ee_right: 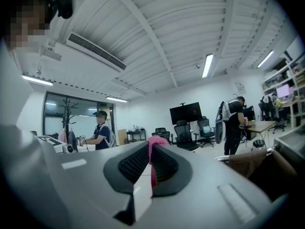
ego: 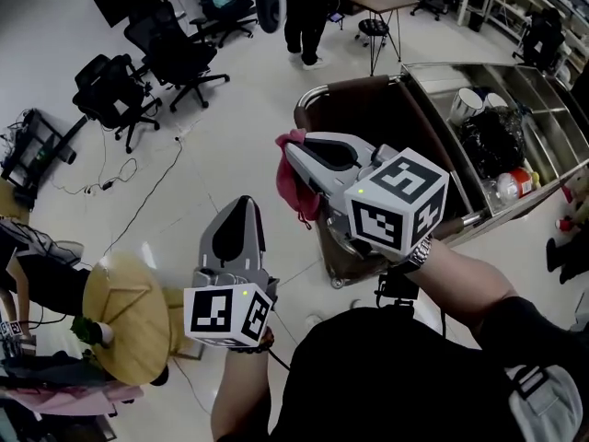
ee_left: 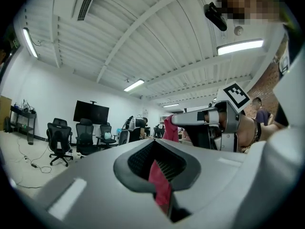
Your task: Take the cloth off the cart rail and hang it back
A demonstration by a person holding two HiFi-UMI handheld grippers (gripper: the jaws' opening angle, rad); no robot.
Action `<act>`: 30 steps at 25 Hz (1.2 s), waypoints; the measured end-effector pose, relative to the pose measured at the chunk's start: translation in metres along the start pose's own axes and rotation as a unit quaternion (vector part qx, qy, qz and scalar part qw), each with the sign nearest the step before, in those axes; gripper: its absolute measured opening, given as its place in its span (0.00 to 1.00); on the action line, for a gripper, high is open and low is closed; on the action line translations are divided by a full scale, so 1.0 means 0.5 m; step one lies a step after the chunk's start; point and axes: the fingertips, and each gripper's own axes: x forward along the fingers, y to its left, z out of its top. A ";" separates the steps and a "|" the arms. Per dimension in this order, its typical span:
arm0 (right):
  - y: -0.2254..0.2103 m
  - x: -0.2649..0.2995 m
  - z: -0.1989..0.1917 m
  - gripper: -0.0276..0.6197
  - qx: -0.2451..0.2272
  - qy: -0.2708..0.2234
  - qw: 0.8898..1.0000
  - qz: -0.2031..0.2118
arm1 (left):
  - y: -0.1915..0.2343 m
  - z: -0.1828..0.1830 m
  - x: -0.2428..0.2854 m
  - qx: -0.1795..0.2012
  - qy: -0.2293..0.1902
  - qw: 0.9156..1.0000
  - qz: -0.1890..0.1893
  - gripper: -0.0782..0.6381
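Head view: the only markings are the black-and-white square patterns on each marker cube (ego: pixel 398 201). Labels on the things in the cart (ego: pixel 442 65) at 2 o'clock are too small to read. The right gripper (ego: pixel 294 155) sits just right of centre, its jaws pressed together on the cloth (ego: pixel 293 196). The cloth is a pink-red bunch hanging from the tips, clear of the rail (ego: pixel 311 95), which lies at 1 o'clock from it. The right gripper view shows a pink fold poking up over the closed jaws. The left gripper (ego: pixel 242 203) is at 7 o'clock from the cloth and apart from it. In the left gripper view its jaws stand together with a red strip (ee_left: pixel 159 185) in the slit; whether that is cloth cannot be told. The right gripper's tips are buried in the cloth. A standing person (ego: pixel 308 17) at 12 o'clock is cut off by the top edge.
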 end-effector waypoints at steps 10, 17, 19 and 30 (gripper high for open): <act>-0.116 -0.025 -0.016 0.06 0.019 0.016 0.992 -0.122 | 0.000 -0.009 0.067 -0.021 0.012 0.998 -0.066 0.11; -0.187 -0.025 -0.114 0.06 0.060 0.082 0.981 -0.166 | -0.002 -0.028 0.103 -0.031 0.025 0.995 -0.089 0.11; -0.211 -0.031 -0.135 0.06 0.071 0.098 0.977 -0.175 | -0.008 -0.040 0.115 -0.034 0.032 0.995 -0.089 0.11; -0.282 -0.055 -0.223 0.35 0.158 0.146 0.956 -0.199 | -0.013 -0.067 0.136 -0.037 0.038 0.995 -0.079 0.11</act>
